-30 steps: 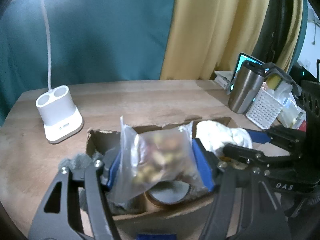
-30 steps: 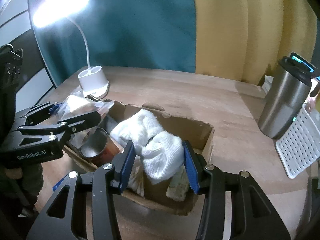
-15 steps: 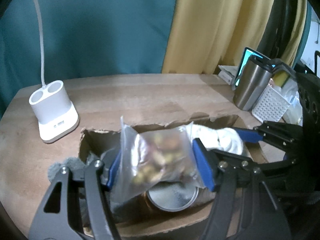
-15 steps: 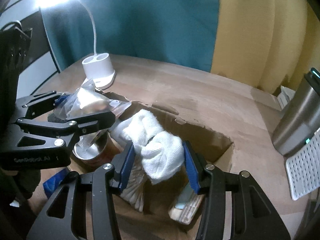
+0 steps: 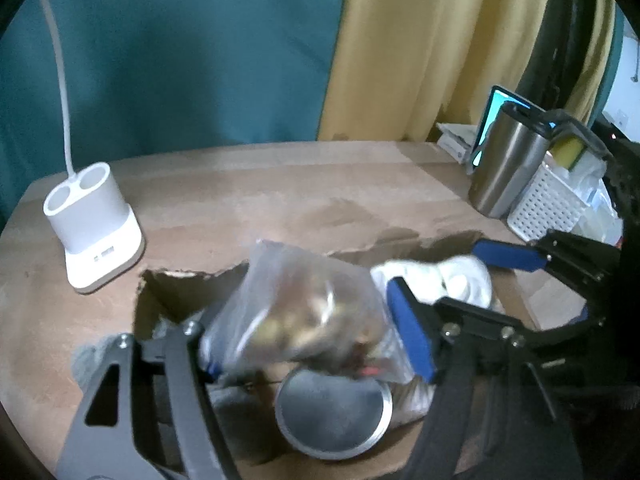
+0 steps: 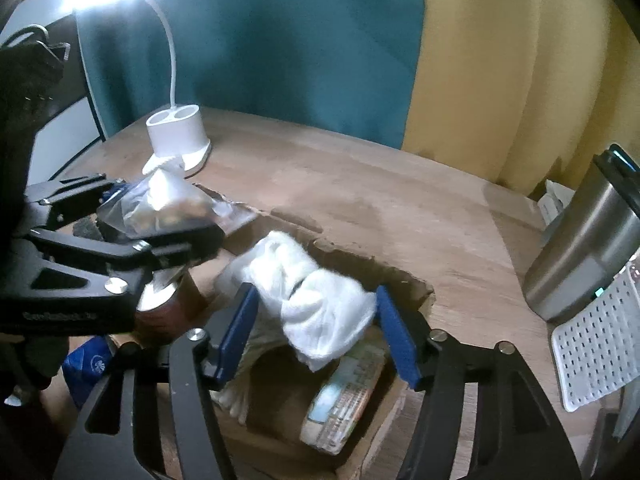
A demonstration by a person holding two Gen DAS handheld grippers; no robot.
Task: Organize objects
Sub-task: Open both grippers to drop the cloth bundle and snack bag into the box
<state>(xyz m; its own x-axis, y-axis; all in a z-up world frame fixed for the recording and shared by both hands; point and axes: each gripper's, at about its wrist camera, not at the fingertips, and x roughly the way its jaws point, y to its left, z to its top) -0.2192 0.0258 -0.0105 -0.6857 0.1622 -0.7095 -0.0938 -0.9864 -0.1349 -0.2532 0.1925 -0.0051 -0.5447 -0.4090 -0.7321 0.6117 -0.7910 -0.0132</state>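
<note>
Left wrist view: left gripper (image 5: 304,344) is clamped on a clear plastic bag of snacks (image 5: 304,312), held above the cardboard box (image 5: 168,280), over the tin can (image 5: 334,416) standing inside. Judging by looks, the bag is light, floppy and slick; contents shift, so a pinch across the filled middle is safer than the loose top edge. It looks motion-blurred here.

Right wrist view: right gripper (image 6: 316,328) is squeezed on a white cloth bundle (image 6: 312,296), held over the box's open right half, above a wrapped packet (image 6: 344,396) lying in the box. Cloth looks soft, light and compressible, not fragile; the grip across its bulk is fine, though a loose end hangs down and could snag.

Versus a second ago: both grips hold the same items. The bag has tilted and sits higher above the box, more of the can's lid is exposed, and the cloth is lifted further clear of the contents. Lamp base (image 5: 94,224), left of the box, hasn't moved.
</note>
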